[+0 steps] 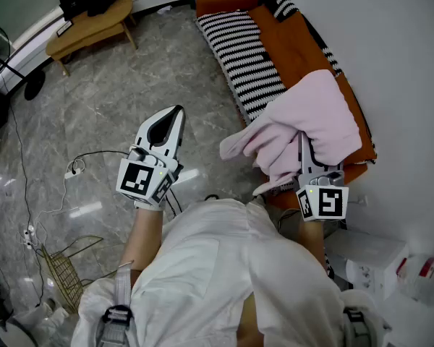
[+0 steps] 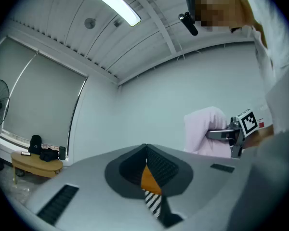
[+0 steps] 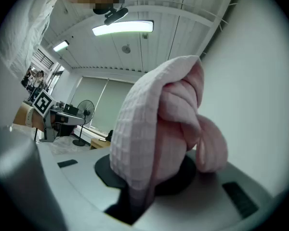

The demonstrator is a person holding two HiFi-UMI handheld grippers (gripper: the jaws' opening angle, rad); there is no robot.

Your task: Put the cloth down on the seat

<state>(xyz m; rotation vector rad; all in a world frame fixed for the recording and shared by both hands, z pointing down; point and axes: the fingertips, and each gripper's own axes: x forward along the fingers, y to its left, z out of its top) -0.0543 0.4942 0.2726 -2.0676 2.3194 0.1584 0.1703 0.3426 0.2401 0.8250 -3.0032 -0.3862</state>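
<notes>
A pink waffle-weave cloth (image 1: 307, 121) hangs bunched over the near end of an orange sofa seat (image 1: 304, 53). My right gripper (image 1: 304, 149) is shut on it, with the fingertips buried in the folds. In the right gripper view the cloth (image 3: 154, 129) rises from between the jaws and fills the middle of the picture. My left gripper (image 1: 176, 113) is held over the floor to the left of the sofa, apart from the cloth. Its jaws meet at the tip (image 2: 145, 148) with nothing between them. A black-and-white striped cover (image 1: 249, 56) lies along the seat's left side.
A white wall runs along the sofa's right side. A low wooden table (image 1: 90, 22) stands at the back left. On the marble floor lie a cable with a power strip (image 1: 76, 168) and a wire basket (image 1: 65, 266). White boxes (image 1: 376, 259) sit at the near right.
</notes>
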